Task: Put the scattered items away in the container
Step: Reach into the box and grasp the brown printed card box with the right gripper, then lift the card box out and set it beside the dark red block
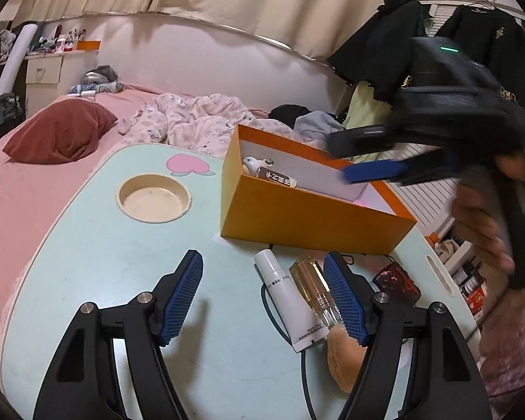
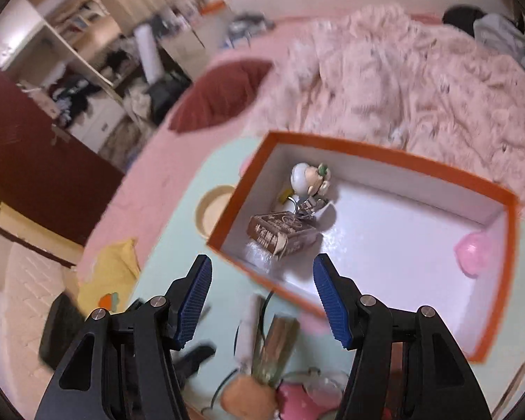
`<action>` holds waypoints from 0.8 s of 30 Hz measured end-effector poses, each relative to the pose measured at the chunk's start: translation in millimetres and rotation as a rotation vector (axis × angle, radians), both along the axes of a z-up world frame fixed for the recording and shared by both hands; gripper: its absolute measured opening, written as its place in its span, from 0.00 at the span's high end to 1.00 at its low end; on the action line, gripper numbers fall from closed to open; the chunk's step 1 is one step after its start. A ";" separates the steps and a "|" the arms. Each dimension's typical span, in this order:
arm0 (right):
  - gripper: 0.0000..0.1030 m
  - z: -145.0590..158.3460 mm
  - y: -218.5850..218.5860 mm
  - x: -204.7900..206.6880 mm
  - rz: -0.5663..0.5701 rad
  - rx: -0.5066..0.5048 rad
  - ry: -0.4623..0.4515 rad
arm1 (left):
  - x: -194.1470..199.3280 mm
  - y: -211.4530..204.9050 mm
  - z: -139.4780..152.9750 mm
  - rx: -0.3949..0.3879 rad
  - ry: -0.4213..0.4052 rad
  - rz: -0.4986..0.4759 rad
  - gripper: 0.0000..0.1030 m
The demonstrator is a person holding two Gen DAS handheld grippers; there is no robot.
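Your left hand-held gripper (image 1: pixel 262 301) stands wide and empty, low over the bench (image 1: pixel 98 262), bracketing the tube (image 1: pixel 287 301) and bottle (image 1: pixel 313 288), likely your next pick; your right hand-held gripper (image 2: pixel 262 301) hangs half-open, empty, above the box (image 2: pixel 385 154)

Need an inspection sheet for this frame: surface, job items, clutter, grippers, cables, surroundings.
Surface: mint lap table with a round cup recess, set on a bed.
Job's things: orange box holds a small figure, a brown packet and a pink item. Outside it: white tube, clear bottle, tan plush, dark red item.
Clutter: nothing seen.
Grippers: left gripper open, empty, beside the bottle; right gripper open, empty, above the box's near rim.
Cables: dark cable loops under the tube.
Surroundings: red pillow, floral quilt, hanging dark clothes.
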State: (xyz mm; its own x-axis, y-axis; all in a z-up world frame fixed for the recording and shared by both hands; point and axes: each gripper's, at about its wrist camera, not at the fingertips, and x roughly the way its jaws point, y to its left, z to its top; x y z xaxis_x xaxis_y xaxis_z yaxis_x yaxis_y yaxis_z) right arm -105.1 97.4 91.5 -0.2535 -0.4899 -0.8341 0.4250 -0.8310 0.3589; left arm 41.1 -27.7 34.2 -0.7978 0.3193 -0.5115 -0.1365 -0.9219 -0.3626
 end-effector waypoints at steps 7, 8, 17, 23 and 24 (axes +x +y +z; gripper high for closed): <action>0.42 -33.7 -17.1 -36.1 -0.065 0.048 -0.123 | 2.8 -5.3 1.1 0.036 0.014 -0.002 0.30; 0.42 -36.6 -18.5 -38.1 -0.073 0.035 -0.139 | 2.7 -6.3 1.1 0.042 0.013 -0.003 0.30; 0.42 -53.7 -19.1 -54.4 -0.152 0.057 -0.204 | 2.8 -8.9 0.0 0.067 -0.004 -0.007 0.30; 0.53 -47.8 -2.0 -55.8 -0.178 0.014 -0.177 | 1.8 -8.1 -0.6 0.069 -0.008 -0.011 0.30; 0.56 -44.0 0.7 -55.1 -0.186 0.009 -0.160 | 1.7 -7.9 -0.9 0.068 -0.009 -0.011 0.30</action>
State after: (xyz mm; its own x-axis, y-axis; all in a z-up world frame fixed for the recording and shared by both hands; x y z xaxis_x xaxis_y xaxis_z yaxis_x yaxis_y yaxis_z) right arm -160.3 98.1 47.5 -0.2027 -0.4393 -0.8752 0.2021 -0.8933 0.4016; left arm 42.7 -35.5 33.3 -0.7891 0.3628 -0.4956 -0.1431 -0.8933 -0.4260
